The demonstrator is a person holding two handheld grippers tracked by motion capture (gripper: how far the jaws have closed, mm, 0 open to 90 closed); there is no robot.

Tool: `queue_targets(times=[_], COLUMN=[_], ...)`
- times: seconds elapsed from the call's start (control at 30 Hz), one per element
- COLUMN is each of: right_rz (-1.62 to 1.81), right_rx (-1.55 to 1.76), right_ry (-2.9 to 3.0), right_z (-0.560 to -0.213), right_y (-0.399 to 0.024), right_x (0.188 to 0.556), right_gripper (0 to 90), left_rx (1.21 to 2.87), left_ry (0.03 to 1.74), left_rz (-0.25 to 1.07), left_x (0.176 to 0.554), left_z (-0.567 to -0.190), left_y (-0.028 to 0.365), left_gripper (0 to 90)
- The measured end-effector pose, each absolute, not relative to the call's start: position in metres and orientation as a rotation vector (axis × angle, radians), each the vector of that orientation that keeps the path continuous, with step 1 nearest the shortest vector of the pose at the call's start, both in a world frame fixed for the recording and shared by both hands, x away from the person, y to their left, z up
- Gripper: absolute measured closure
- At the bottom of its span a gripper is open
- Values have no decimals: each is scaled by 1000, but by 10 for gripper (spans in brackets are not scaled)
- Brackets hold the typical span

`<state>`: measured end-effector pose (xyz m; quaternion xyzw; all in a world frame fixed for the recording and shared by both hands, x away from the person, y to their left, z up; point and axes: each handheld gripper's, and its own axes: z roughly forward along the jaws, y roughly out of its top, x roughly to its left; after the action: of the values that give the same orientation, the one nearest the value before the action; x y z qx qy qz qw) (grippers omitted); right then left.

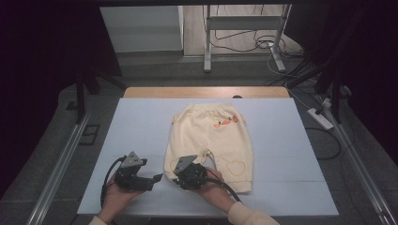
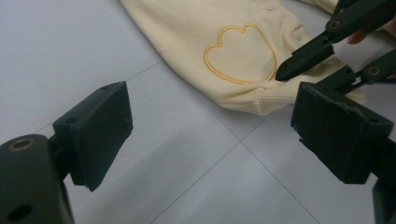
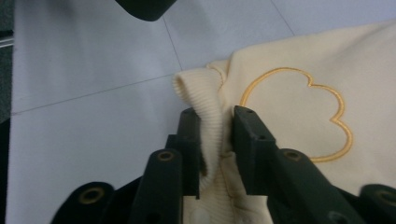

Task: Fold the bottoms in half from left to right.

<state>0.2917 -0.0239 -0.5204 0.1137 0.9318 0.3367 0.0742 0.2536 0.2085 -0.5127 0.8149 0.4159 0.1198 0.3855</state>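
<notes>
While flat: one pair of shorts (image 1: 209, 140), two hand-held grippers.

The pale yellow shorts (image 1: 210, 143) lie flat on the white table cover (image 1: 131, 136), waistband toward the far edge and legs toward the person. An orange print sits near the waistband, and an orange outline shape (image 3: 299, 112) is stitched on one leg. That leg's ribbed cuff (image 3: 205, 116) is bunched up and lifted between black jaws.
</notes>
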Motion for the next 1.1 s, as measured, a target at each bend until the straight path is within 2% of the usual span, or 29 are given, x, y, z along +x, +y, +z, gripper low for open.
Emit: queue_targets(times=[0.5,1.1], right_rz=[1064,1080], right_rx=[351,340], right_ry=[2822,2825], right_z=[-513,-512], right_y=[-30,-33], right_x=[290,288], right_gripper=[763,763], left_rx=[2068,2072], left_ry=[1080,1067], left_rz=[327,277], left_x=[265,304], left_z=[-510,-502], left_y=[210,198], left_gripper=[128,138])
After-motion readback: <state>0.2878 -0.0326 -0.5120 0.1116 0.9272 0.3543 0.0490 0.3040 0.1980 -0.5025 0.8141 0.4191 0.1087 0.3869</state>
